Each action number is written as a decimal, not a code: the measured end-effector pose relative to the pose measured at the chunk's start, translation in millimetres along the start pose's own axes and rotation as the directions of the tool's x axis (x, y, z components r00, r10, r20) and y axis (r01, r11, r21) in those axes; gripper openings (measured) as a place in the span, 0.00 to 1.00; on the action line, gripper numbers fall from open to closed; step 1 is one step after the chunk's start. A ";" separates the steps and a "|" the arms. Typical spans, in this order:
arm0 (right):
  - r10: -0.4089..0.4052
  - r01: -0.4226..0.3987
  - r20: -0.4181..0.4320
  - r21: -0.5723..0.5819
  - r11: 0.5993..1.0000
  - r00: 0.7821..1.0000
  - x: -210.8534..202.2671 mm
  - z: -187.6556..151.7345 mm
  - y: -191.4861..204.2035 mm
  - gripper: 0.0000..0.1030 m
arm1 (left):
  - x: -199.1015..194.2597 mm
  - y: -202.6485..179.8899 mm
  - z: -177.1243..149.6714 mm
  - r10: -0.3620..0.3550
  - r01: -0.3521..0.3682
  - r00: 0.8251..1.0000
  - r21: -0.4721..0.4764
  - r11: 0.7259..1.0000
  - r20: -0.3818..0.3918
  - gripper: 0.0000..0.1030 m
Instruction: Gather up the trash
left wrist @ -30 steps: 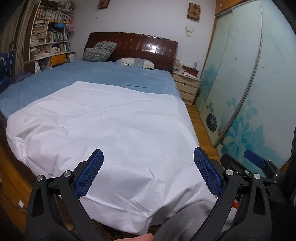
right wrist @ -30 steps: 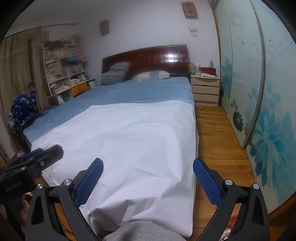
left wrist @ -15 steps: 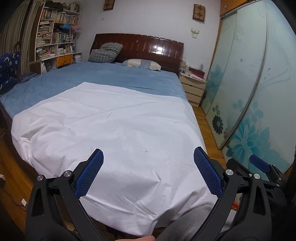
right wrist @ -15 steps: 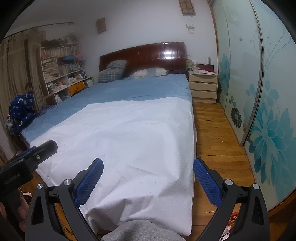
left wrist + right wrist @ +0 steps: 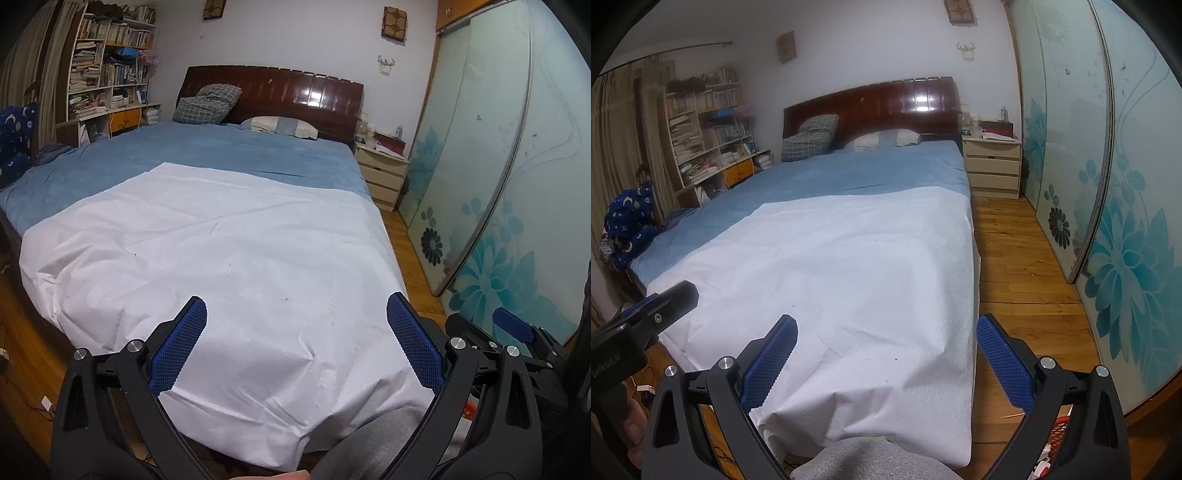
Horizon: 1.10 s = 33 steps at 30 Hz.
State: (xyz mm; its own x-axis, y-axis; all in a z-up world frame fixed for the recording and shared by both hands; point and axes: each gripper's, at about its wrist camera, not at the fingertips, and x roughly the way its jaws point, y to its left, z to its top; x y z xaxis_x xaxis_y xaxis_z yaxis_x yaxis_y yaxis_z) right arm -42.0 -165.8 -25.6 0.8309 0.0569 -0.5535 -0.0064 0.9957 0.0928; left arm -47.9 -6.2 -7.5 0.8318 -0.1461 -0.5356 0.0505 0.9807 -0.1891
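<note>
My left gripper (image 5: 296,343) is open and empty, held above the foot of a bed covered by a white sheet (image 5: 229,266). My right gripper (image 5: 886,350) is open and empty too, over the sheet's right front corner (image 5: 886,387). Only tiny dark specks (image 5: 283,298) lie on the white sheet; I cannot tell what they are. A red basket (image 5: 1058,439) shows partly behind the right gripper's right finger, low on the floor. The right gripper also shows in the left wrist view (image 5: 513,332), and the left gripper in the right wrist view (image 5: 646,317).
The bed has a blue cover (image 5: 207,155), pillows (image 5: 279,126) and a dark wooden headboard (image 5: 295,92). A nightstand (image 5: 991,166) and glass sliding doors (image 5: 1108,184) stand on the right, with wooden floor (image 5: 1015,266) between. Bookshelves (image 5: 107,74) stand at the far left.
Both grippers have tilted up and drawn back slightly, so more of the room and headboard shows. Both stay open and empty.
</note>
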 end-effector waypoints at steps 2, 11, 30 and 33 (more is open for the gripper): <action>-0.018 0.018 0.005 0.004 1.000 1.000 -0.3 -0.5 -0.6 0.93 | -0.3 -0.2 0.2 -0.005 0.005 1.000 0.001 1.000 0.002 0.94; -0.039 0.039 0.014 0.005 0.999 0.999 -1.5 -0.5 -2.6 0.93 | 4.7 -3.0 2.9 0.039 -0.039 0.999 0.005 0.999 -0.018 0.94; -0.043 0.042 0.019 0.010 0.999 0.999 -4.4 1.4 -5.9 0.93 | 18.7 -6.5 6.8 0.049 -0.049 0.999 0.013 0.999 -0.014 0.94; -0.044 0.044 0.021 0.011 0.999 0.999 -5.5 0.0 -5.2 0.93 | 20.3 -8.2 5.7 0.039 -0.039 0.999 0.020 0.999 -0.021 0.94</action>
State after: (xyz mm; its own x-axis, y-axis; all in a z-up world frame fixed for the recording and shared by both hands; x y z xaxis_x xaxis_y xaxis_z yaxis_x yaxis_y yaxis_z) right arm -46.6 -171.3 -23.1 0.8421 0.0112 -0.5392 0.0366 0.9963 0.0779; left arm -28.3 -16.4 -12.1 0.8210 -0.1103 -0.5601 0.0293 0.9880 -0.1516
